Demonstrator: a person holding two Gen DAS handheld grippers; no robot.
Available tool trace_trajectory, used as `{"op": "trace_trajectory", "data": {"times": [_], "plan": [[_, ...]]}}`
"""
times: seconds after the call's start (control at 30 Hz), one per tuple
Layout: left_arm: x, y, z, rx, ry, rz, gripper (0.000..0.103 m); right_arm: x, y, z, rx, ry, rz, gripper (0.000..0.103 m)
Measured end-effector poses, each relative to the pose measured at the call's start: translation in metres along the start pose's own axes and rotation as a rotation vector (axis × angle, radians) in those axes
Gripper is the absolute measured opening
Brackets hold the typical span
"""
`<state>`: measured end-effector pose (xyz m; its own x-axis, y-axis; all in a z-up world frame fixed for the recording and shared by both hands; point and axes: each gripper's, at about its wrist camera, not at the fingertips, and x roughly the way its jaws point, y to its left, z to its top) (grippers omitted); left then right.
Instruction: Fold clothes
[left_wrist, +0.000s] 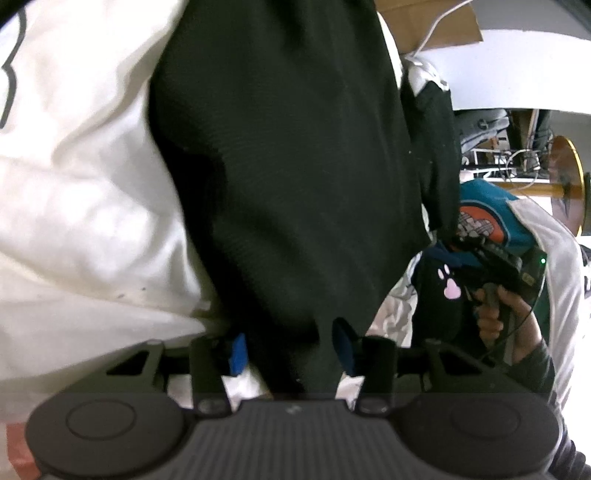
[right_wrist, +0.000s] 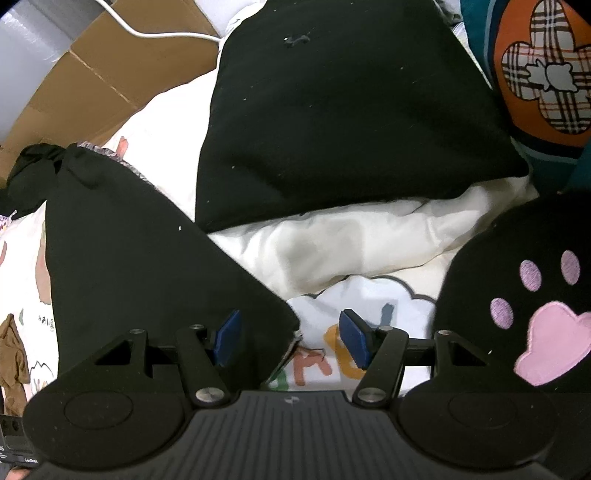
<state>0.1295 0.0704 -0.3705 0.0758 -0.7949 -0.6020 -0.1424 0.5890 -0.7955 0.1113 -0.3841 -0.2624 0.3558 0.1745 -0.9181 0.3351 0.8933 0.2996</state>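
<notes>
A black knit garment (left_wrist: 295, 166) fills the middle of the left wrist view and narrows down into my left gripper (left_wrist: 291, 354). The blue pads sit against either side of the gathered cloth, so the gripper is shut on it. In the right wrist view a black flap (right_wrist: 129, 258) lies across the white bedding, and its corner reaches in between the pads of my right gripper (right_wrist: 291, 339). That gripper is open and its pads do not press on the cloth. A second black panel (right_wrist: 332, 110) lies further back.
White printed bedding (right_wrist: 351, 243) lies under everything. A black cushion with a pink paw (right_wrist: 535, 332) sits at the right, with a teal cushion bearing an orange plaid flower (right_wrist: 535, 74) behind it. Cardboard (right_wrist: 110, 74) and a white cable (right_wrist: 166, 35) lie at the back left. A hand (left_wrist: 506, 321) holds the other gripper's handle.
</notes>
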Motion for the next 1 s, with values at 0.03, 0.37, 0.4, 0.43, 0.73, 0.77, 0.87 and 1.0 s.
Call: {"op": "trace_trajectory", "data": {"times": [0.03, 0.37, 0.4, 0.43, 0.73, 0.77, 0.87, 1.0], "plan": [[0.0, 0.002, -0.001, -0.009, 0.001, -0.009, 0.039, 0.0, -0.001, 0.001, 0.002, 0.0, 0.001, 0.064], [0.0, 0.008, -0.003, -0.051, 0.03, -0.078, 0.025, 0.007, -0.001, 0.005, 0.011, 0.014, 0.053, 0.064], [0.003, 0.009, -0.002, -0.057, 0.029, -0.072, 0.025, 0.008, -0.001, 0.004, 0.014, 0.017, 0.055, 0.064], [0.006, 0.01, -0.002, -0.062, 0.029, -0.067, 0.025, 0.009, -0.002, 0.005, 0.023, 0.018, 0.061, 0.064], [0.025, 0.001, 0.007, -0.05, 0.043, -0.073, 0.026, 0.007, -0.008, 0.012, 0.025, 0.021, 0.067, 0.064], [0.026, 0.0, 0.007, -0.046, 0.042, -0.069, 0.025, 0.008, -0.009, 0.013, 0.023, 0.023, 0.064, 0.064], [0.027, -0.001, 0.008, -0.03, 0.038, -0.049, 0.01, 0.012, -0.009, 0.016, 0.004, 0.034, 0.072, 0.064], [0.023, -0.003, 0.004, -0.016, 0.029, -0.039, 0.007, 0.021, -0.002, 0.024, -0.039, 0.054, 0.109, 0.064]]}}
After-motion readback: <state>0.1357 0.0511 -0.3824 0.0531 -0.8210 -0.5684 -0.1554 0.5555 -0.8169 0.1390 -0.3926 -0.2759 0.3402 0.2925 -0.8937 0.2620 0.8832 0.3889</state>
